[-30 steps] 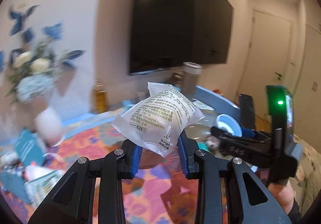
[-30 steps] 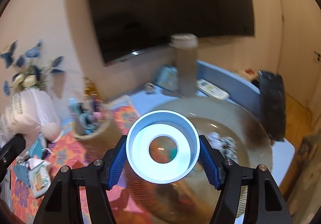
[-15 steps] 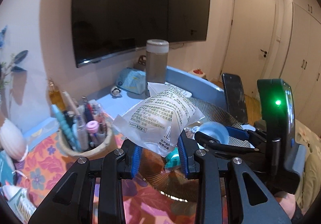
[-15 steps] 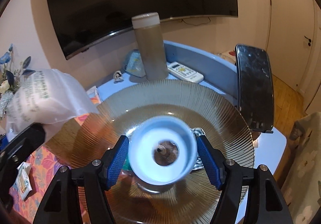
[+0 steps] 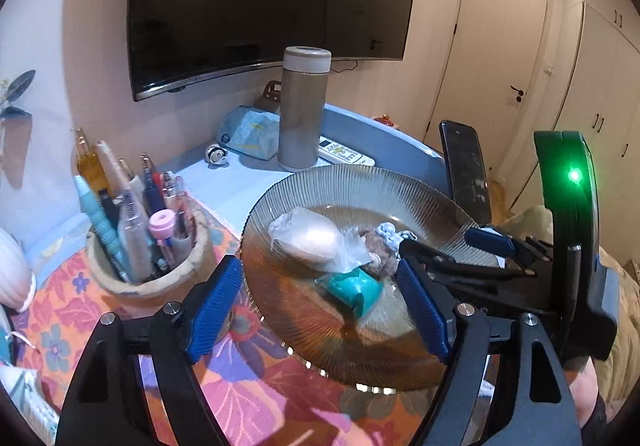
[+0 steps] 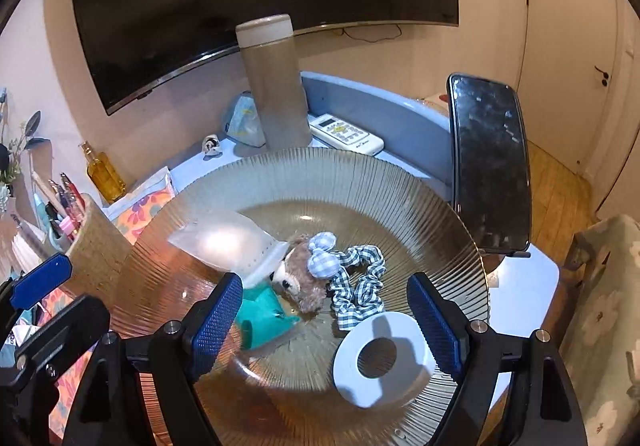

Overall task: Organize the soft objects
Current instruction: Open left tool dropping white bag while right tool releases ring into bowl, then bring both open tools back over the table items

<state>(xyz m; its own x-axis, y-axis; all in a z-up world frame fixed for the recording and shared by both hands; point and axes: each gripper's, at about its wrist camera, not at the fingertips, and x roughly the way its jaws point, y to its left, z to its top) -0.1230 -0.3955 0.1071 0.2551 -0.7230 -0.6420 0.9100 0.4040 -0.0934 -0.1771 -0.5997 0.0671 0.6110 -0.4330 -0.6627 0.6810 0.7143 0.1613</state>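
No lettering can be read anywhere in either view: the remote control point(image 6: 346, 135) beyond the tongs carries button markings too small to make out, and the white packet point(image 5: 308, 238) shows none.

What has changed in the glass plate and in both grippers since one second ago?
Both grippers have just opened. The left gripper let go of the white packet, the right gripper of the white ring; both now lie in the glass plate. The flask stayed upright.

pen cup point(image 5: 148, 242) left — phone point(image 6: 490, 166) right
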